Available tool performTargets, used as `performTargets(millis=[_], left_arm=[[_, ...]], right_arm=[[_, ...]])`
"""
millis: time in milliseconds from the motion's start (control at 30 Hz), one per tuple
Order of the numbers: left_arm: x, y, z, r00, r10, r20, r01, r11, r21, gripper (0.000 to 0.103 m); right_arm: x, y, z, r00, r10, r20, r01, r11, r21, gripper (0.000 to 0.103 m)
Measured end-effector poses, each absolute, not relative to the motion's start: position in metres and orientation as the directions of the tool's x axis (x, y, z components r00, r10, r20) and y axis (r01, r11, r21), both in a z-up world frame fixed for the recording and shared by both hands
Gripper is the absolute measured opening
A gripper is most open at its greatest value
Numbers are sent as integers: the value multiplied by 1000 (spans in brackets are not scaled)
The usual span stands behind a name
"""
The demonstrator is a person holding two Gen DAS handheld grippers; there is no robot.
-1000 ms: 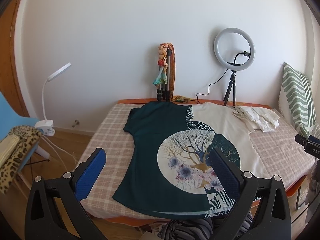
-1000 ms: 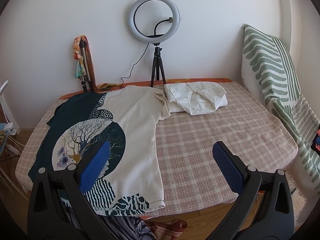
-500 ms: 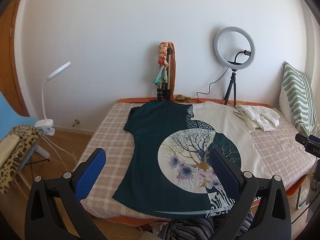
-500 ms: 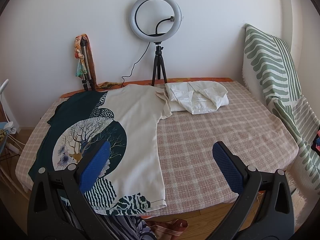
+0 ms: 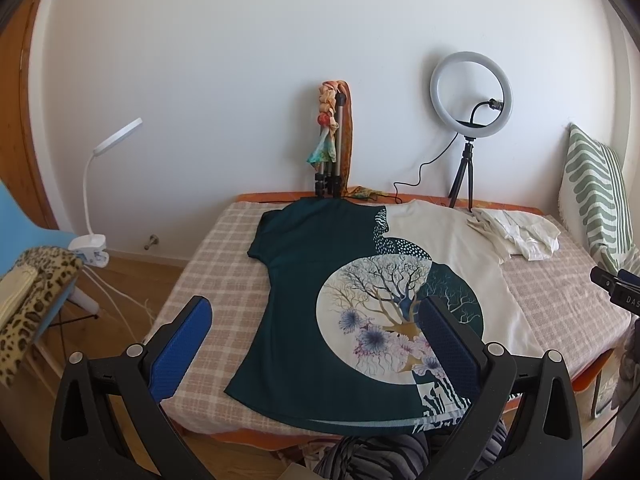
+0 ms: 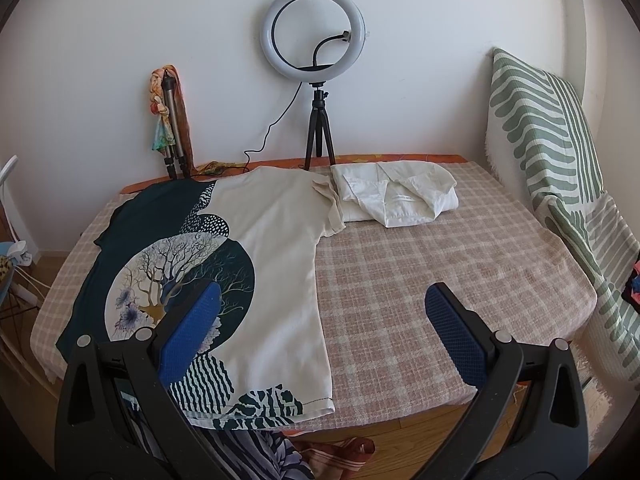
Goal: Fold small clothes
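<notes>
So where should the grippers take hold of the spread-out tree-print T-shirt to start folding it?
Probably at the T-shirt's hem corners along the table's near edge, coming from the near side: it lies flat with the hem nearest both open grippers, left and right.

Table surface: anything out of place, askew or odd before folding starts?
Mostly tidy. The printed T-shirt lies flat, but its right sleeve overlaps the loosely bundled white shirt beside it. More clothes are heaped on the floor below the table's near edge. Both grippers hover open.
</notes>
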State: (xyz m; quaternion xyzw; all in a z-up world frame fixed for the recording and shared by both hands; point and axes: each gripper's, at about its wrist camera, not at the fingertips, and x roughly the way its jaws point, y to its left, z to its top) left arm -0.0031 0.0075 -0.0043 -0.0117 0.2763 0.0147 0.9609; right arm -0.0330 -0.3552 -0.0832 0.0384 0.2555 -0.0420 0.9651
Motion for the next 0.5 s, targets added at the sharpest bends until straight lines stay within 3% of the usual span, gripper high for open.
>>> performTargets(millis=[500], left_arm=[[2,21,-18,830,28,-557,-55,998,-32,103]], right_arm=[[-28,-347,-85,864,-45,-501,84,995,55,103]])
